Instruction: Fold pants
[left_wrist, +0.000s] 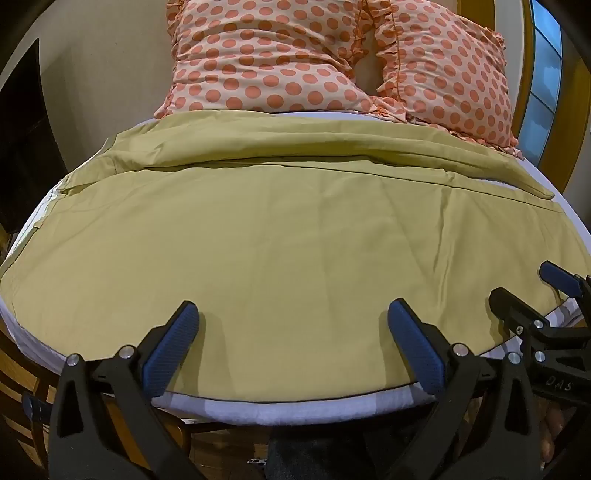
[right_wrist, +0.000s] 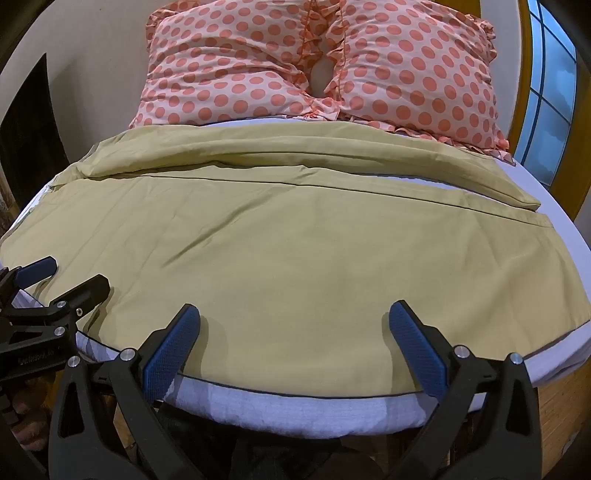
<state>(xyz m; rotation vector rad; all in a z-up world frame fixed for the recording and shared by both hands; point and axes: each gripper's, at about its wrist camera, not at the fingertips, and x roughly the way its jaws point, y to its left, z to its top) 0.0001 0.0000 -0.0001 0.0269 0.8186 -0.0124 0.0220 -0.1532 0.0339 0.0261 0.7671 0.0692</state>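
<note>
Both tongs spread wide over the near edge of the pants

The left tongs (left_wrist: 293, 321) and right tongs (right_wrist: 294, 321) hover side by side, pinching nothing. The yellow-green pants (left_wrist: 280, 236) lie flat on the bed (left_wrist: 295, 404), reaching from the tongs toward the polka-dot pillows (right_wrist: 317, 62).

Both fisheye views are evenly and softly lit, moderately bright, with cool daylight showing through the window (left_wrist: 546, 74) at two o'clock and no glare. Faint soft shadows fall on the pants (left_wrist: 280, 258) just beyond the blue finger pads (left_wrist: 173, 343). Straight lines bow strongly toward the rim, where dark vignetting closes the corners; the centre stays sharp, with the nearest black frames slightly soft.
</note>
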